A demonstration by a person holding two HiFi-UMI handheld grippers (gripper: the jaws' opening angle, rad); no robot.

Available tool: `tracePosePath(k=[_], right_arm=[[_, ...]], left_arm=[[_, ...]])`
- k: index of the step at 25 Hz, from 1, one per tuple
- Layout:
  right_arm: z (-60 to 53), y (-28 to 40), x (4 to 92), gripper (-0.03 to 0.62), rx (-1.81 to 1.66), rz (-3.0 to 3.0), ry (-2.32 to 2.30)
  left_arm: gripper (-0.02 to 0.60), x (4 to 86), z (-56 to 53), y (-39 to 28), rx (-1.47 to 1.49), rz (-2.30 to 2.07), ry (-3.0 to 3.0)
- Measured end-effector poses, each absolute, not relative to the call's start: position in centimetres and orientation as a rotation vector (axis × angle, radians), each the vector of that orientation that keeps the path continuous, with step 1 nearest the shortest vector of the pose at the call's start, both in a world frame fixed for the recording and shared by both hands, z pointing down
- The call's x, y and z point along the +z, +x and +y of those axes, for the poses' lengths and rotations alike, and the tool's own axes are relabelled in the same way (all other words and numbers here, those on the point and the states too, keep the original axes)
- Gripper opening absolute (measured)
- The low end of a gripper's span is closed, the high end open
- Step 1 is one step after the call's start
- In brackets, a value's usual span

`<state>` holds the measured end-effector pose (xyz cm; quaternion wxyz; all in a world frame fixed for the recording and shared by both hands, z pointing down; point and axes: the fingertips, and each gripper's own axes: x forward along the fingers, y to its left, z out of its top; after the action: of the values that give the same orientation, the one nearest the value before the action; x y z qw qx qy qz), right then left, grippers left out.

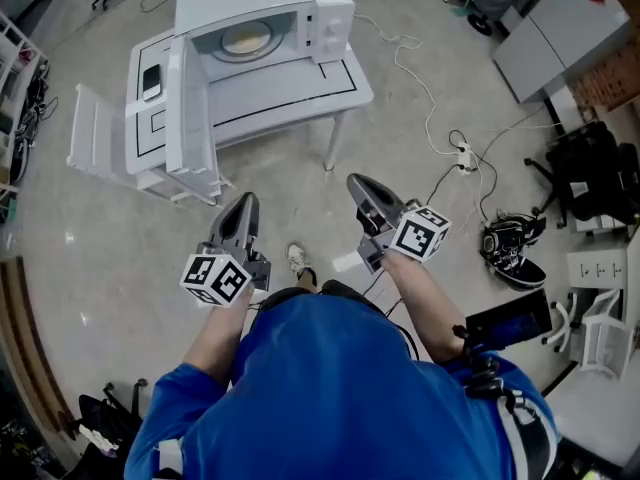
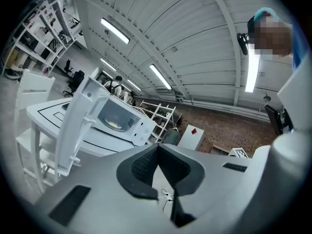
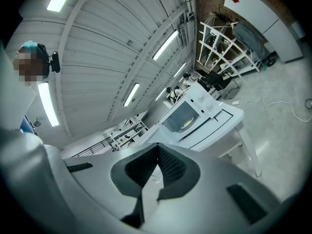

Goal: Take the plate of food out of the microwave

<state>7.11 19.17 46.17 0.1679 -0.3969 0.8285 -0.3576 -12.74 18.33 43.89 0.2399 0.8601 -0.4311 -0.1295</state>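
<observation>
Blue shirt (image 1: pixel 330 388) of the person is seen nearest in the head view. Left hand-held gripper (image 1: pixel 243 208) and right hand-held gripper (image 1: pixel 362 186) are held well apart from the white desk (image 1: pixel 300 93). Closed, empty jaws are confirmed only in the gripper views, as are the ceiling strip lights (image 2: pixel 114 30). Round plate of yellowish food (image 1: pixel 245 40) is noted inside the white microwave (image 1: pixel 320 13), its white door (image 1: pixel 190 118) open.
</observation>
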Motion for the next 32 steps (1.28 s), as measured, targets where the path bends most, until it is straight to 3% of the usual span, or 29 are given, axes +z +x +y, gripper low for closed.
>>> tracePosePath(k=[16,32], right_arm=[[5.5,4.0,46.1,-0.006,-1.066,2.409,-1.091],[-9.7,1.0,48.3,-0.006,-1.286,2.44,-0.831]], left_arm=[[0.008,44.1,8.3,-11.7,-0.378,-1.175,2.339],[0.008,44.5,-0.7,-10.7,-0.355,-1.477,2.198]])
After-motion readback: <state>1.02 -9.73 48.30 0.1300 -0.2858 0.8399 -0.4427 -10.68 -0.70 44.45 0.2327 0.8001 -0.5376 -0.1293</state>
